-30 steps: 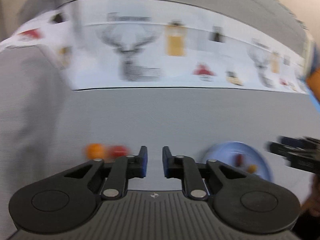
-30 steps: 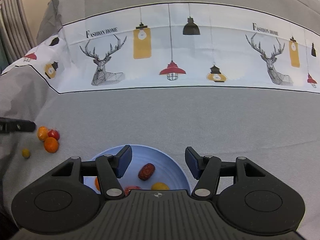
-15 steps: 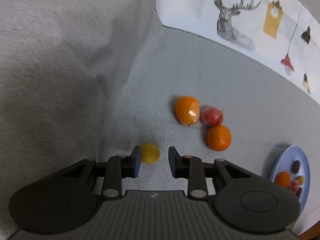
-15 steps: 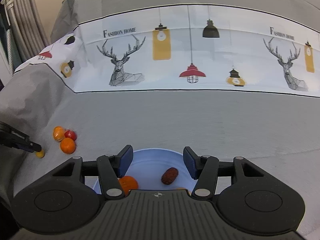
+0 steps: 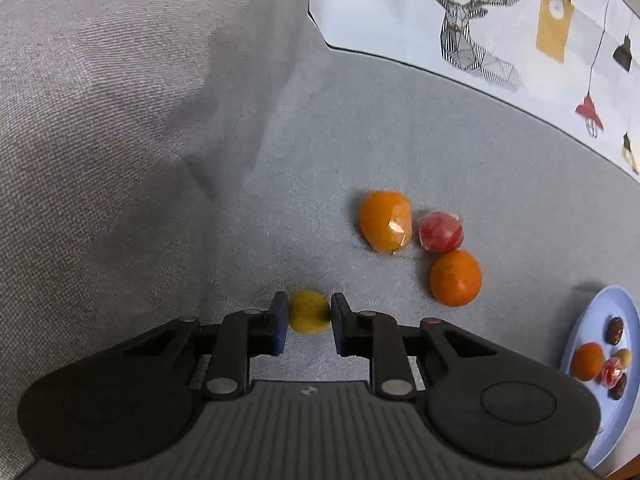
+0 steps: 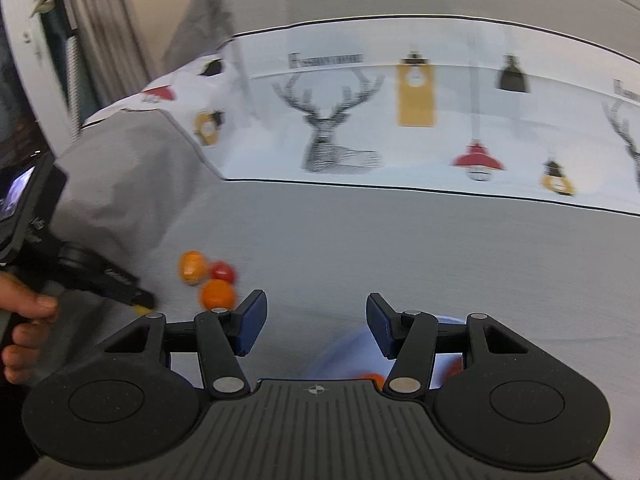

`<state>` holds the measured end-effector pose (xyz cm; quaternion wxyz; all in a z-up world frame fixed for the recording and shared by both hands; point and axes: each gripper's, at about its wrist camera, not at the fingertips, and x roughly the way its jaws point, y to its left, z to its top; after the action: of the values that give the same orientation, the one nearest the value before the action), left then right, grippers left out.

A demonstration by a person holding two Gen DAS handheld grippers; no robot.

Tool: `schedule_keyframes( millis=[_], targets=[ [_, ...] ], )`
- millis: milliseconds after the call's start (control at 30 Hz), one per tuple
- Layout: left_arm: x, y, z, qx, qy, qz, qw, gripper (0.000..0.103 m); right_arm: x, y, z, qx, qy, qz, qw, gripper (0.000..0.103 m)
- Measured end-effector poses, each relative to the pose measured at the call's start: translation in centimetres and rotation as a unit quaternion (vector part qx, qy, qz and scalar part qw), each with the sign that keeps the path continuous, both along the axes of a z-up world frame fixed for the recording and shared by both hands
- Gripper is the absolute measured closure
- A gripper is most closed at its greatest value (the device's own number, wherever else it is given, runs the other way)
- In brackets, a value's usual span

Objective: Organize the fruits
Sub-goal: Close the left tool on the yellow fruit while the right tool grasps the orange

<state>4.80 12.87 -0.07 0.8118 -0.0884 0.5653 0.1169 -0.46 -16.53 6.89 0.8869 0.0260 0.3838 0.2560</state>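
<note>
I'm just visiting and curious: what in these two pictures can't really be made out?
- Right wrist view: blue plate is motion-blurred and mostly hidden behind the right gripper.
- Right wrist view: yellow fruit is almost wholly hidden by the left gripper.
- Left wrist view: whether the fingers actually touch it.
- Left wrist view: plate cut off by the edge.

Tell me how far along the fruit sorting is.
Partly done. The blue plate already holds several pieces. In hand: the left gripper brackets the small yellow fruit, seemingly closing on it. Left on the cloth: two oranges and a red fruit. The right gripper is open, empty.
</note>
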Motion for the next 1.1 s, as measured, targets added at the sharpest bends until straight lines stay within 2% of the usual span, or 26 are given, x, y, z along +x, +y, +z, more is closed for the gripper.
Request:
schedule_keyframes(
  millis=[167, 267, 367, 567, 667, 867, 900, 933, 967, 1100],
  targets=[
    [-0.7, 0.2, 1.1, -0.019, -0.028, 0.0, 0.9994, 0.078, -0.3, 3.9, -1.3, 0.003, 0.003, 0.026, 1.0, 0.048],
    [-0.9, -0.3, 1.4, -0.033, -0.035, -0.016, 0.9987, 0.078, -0.3, 5.9, -2.5, 0.003, 0.009, 0.036, 0.999, 0.048],
    [-0.9, -0.6, 1.2, -0.039, -0.025, -0.028, 0.9986, 0.078, 0.2, 7.5, -3.5, 0.008, 0.016, 0.048, 0.999, 0.048],
    [-0.5, -0.4, 0.3, -0.05, -0.006, -0.023, 0.9985, 0.078, 1.2, 10.9, -5.1, -0.011, 0.0, 0.075, 0.997, 0.047],
    [-0.1, -0.5, -0.3, -0.048, 0.0, -0.026, 0.9985, 0.078, 2.0, 12.5, -6.4, -0.022, 0.006, 0.083, 0.996, 0.047],
    [0.1, -0.3, -0.6, -0.055, 0.01, -0.028, 0.9981, 0.076, 2.7, 14.0, -7.7, -0.038, 0.003, 0.091, 0.995, 0.047],
    [0.2, -0.3, -0.7, -0.057, 0.013, -0.028, 0.9979, 0.076, 2.7, 14.0, -7.8, -0.038, 0.002, 0.09, 0.995, 0.051],
    [0.3, -0.3, -0.7, -0.056, 0.014, -0.029, 0.9979, 0.076, 2.8, 14.0, -7.8, -0.038, 0.001, 0.089, 0.995, 0.06],
    [0.3, -0.3, -0.7, -0.054, 0.014, -0.03, 0.998, 0.076, 2.8, 13.9, -7.8, -0.034, 0.003, 0.092, 0.995, 0.065],
    [0.4, -0.4, -0.8, -0.056, 0.016, -0.031, 0.9978, 0.076, 2.5, 13.7, -7.4, -0.037, -0.002, 0.095, 0.995, 0.066]
  ],
)
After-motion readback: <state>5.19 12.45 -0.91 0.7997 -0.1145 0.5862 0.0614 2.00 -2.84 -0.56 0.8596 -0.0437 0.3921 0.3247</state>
